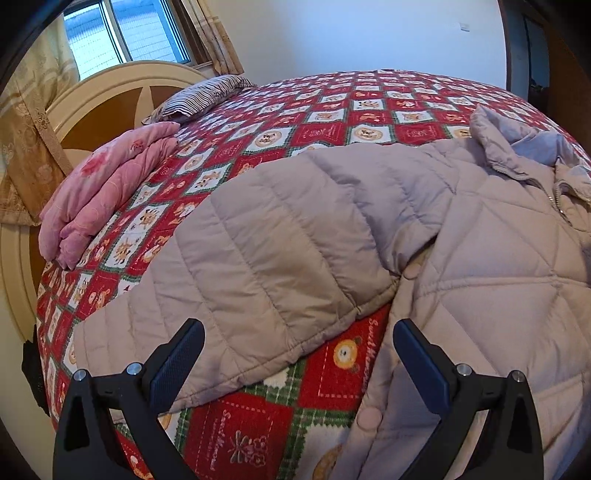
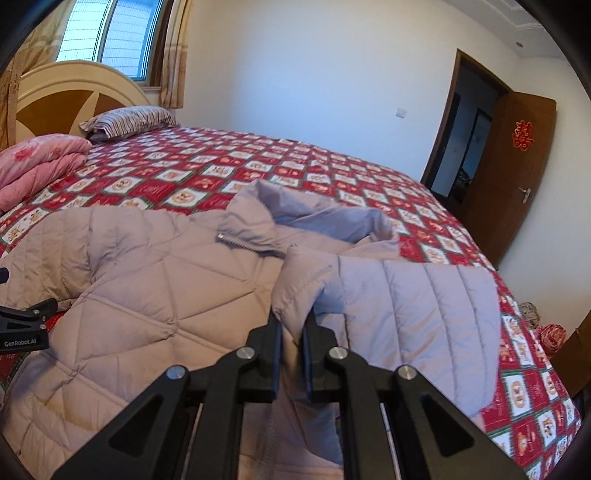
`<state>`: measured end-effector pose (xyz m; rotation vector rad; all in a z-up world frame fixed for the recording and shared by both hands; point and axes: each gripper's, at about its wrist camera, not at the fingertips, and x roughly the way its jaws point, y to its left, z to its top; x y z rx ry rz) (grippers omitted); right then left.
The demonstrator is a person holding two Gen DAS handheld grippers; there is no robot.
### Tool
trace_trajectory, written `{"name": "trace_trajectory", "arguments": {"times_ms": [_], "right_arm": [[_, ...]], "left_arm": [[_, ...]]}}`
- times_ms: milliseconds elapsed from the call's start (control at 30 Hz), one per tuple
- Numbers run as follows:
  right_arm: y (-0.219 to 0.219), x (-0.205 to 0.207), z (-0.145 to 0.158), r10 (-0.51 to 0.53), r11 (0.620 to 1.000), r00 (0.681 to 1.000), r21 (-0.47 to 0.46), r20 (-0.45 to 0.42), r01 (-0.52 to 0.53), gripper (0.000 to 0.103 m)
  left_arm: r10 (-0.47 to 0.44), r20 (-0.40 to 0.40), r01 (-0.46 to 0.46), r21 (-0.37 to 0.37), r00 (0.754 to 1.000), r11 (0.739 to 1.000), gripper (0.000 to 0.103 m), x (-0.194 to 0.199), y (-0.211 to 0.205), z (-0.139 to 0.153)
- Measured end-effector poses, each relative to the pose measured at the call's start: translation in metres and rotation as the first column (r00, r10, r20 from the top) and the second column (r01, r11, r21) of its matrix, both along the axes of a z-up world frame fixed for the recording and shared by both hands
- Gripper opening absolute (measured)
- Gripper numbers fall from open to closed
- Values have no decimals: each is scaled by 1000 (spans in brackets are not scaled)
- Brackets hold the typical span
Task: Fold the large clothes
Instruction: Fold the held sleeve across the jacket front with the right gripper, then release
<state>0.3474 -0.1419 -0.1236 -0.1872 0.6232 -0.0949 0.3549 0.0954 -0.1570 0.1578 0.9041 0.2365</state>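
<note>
Quilted jacket (image 2: 155, 280), pale beige-lilac, lies spread on the bed, front up, collar (image 2: 295, 214) toward the far side. Right gripper (image 2: 291, 328): jaws drawn together, clamped on a fold of the jacket's right sleeve (image 2: 406, 295), which is lifted and doubled over toward the body of the garment; fabric bunches between the fingers and drapes down both sides of them. Left gripper (image 1: 299, 354): jaws wide apart, holding nothing, hovering above the cuff edge of the left sleeve (image 1: 258, 251), which stretches flat out to the side across the bedspread (image 1: 332, 110). A bare patch of the bedspread, red with white and green checks and cartoon panels, shows between that sleeve and the jacket's front, just ahead of the open jaws. Round snap buttons (image 1: 370, 419) line the front edge beside the right-hand finger; zipper (image 2: 236, 242) visible near the collar. In the right wrist view the left gripper's body appears at the left edge, beside the jacket. Farther out: folded pink quilt (image 1: 107, 192) near the headboard (image 2: 74, 96), well apart from the jacket; striped pillow (image 2: 133, 120) behind it; window (image 2: 107, 33) with curtains; open brown door (image 2: 517, 177) at right.
</note>
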Motion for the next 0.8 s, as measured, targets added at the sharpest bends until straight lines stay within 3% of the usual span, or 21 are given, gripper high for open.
{"name": "trace_trajectory", "arguments": {"times_ms": [133,200,233,267,300,400,467,567,667,800], "right_arm": [[6,7,-14,7,1000,999,7,-31,-7,15],[7,8,-18,17,999,999,38,-46,-15,26],[7,9,-20,33,998,998,55,-62,-30,35],[9,8,-21,61,995,995,80,-84,-54,57],[11,4,-20,88,992,993,98,-82,-80,66],[17,-13,-10,110,992,993,70,-54,-106,67],[13,-29,-1,128,987,991,103,-43,-123,67],[-6,-57,10,128,984,992,129,-4,-126,75],[-40,-82,9,65,991,998,114,21,-67,83],[-100,-98,-3,-100,988,995,122,12,98,83]], "left_arm": [[27,-1,-27,-5,1000,1000,102,7,0,0],[35,5,-35,-9,999,999,102,8,-1,5],[35,10,-35,-10,999,999,102,7,-2,9],[35,16,-35,-8,999,999,102,6,-4,12],[34,28,-34,-8,999,999,102,5,-5,19],[40,54,-39,-15,998,999,102,0,-10,35],[45,59,-43,-29,997,999,102,-3,-15,43],[24,73,-20,-55,997,998,102,-8,-36,55],[-44,88,46,-28,995,999,102,-12,-77,59],[-122,75,123,-1,990,992,102,-12,-140,53]]}}
